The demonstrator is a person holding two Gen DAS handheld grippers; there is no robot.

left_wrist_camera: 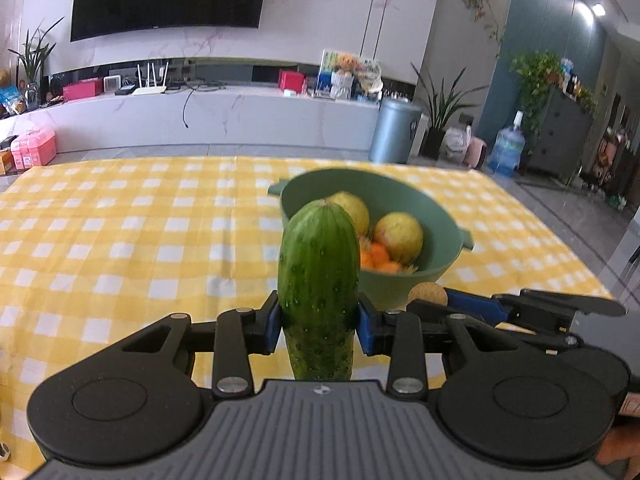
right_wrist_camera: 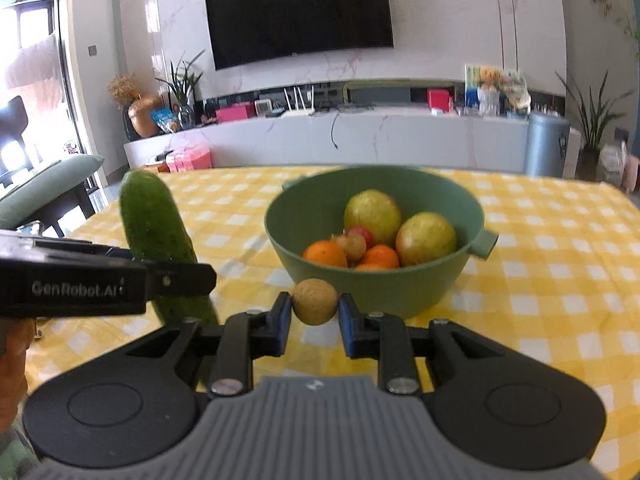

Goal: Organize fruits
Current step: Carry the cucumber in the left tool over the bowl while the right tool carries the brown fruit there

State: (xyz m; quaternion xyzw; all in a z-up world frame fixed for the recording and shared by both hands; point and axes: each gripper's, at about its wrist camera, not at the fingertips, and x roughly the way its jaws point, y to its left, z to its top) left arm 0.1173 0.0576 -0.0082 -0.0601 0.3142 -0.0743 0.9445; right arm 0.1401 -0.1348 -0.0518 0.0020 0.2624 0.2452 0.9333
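My left gripper [left_wrist_camera: 319, 322] is shut on a green cucumber [left_wrist_camera: 319, 276] and holds it upright above the table, near the bowl's left side. The cucumber also shows in the right wrist view [right_wrist_camera: 154, 224], with the left gripper [right_wrist_camera: 176, 276] around it. My right gripper [right_wrist_camera: 314, 314] is shut on a small round brown fruit [right_wrist_camera: 315, 301], just in front of the green bowl [right_wrist_camera: 424, 292]; that fruit also shows in the left wrist view [left_wrist_camera: 427, 294]. The bowl [left_wrist_camera: 412, 280] holds two yellow-green apples [right_wrist_camera: 373, 216], oranges [right_wrist_camera: 325, 254] and small fruits.
The table wears a yellow and white checked cloth [left_wrist_camera: 120, 248]. Its far edge faces a TV wall and a white console. A green chair [right_wrist_camera: 44, 188] stands off the table's left edge. A grey bin [left_wrist_camera: 394, 130] stands beyond the far edge.
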